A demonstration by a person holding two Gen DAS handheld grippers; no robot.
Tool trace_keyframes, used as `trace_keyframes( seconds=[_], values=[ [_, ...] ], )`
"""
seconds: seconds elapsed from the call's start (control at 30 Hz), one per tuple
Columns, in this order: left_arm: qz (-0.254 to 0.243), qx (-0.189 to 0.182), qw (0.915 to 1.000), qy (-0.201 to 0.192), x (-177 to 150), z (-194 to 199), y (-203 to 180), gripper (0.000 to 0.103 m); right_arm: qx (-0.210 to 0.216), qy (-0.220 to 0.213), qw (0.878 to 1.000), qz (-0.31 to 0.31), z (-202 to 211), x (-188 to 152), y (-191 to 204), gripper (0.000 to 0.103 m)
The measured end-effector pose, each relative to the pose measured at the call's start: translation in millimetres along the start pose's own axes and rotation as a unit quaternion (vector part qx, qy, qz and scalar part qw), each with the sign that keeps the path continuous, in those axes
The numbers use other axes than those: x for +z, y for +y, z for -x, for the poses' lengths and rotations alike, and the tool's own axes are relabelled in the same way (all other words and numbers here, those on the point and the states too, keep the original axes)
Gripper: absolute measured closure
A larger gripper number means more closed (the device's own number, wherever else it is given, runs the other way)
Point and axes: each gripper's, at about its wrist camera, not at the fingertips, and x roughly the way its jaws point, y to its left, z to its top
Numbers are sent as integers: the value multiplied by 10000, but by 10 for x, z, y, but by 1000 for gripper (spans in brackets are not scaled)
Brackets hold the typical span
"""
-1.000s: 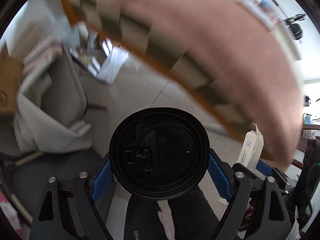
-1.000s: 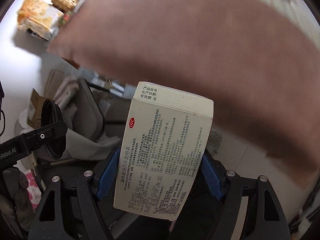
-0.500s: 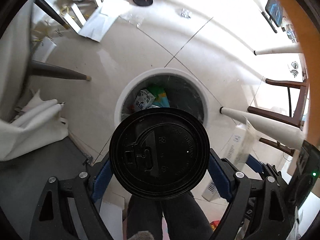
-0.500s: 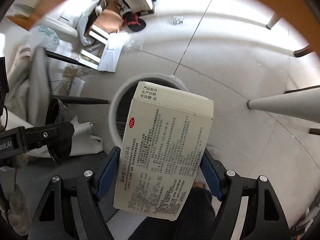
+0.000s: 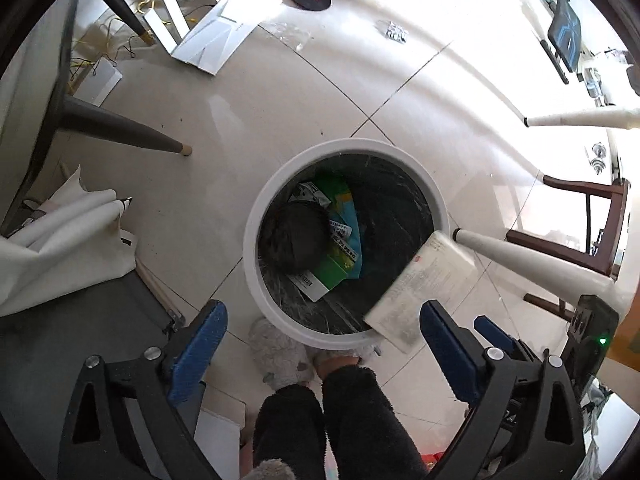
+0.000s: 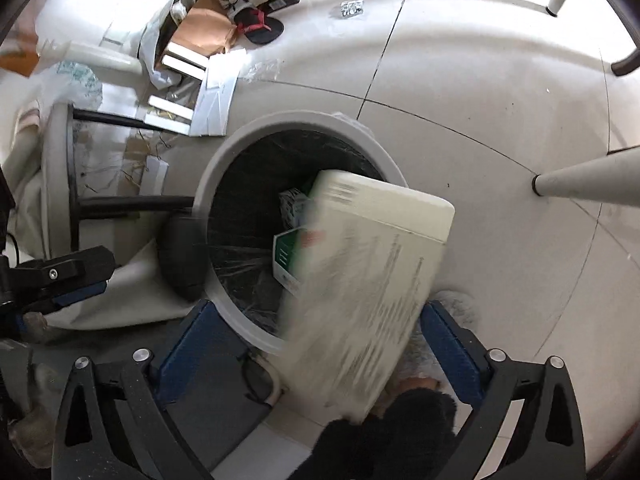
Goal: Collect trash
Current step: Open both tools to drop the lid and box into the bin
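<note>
Both grippers point down over the white bin [image 5: 256, 216], which stands on the tiled floor [image 5: 280, 92]. The left gripper [image 5: 320, 344] has just been opening — its jaws stand wide apart with nothing between them, and the black lid [image 5: 294, 236] lies blurred inside the bin on the green packaging [image 5: 340, 264]. The right gripper [image 6: 320, 344] has just been opening too — its pads are clear of the white box [image 6: 368, 280], which is blurred over the bin's near rim.
</note>
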Motion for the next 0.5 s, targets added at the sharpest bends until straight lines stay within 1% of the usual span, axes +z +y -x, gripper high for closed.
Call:
trace_keyframes(
  seconds=[0.1,0.17,0.23,0.33,0.5],
  values=[
    [-33,131,9999,-106,-36,87,-10,4,-173,-59,9998,20,60,22,52,0],
    [-104,308,9993,-201,-72,151,-22,4,-359,-118,9993,56,109,36,87,0],
    [-195,528,9978,-364,-120,205,-34,4,-540,-156,9984,80,167,44,125,0],
    [-369,957,9928,-620,-206,301,-56,4,-702,-159,9973,107,259,35,146,0],
    [-436,1213,9894,-668,-325,449,-28,4,-969,-205,9948,217,492,-24,236,0]
  ],
)
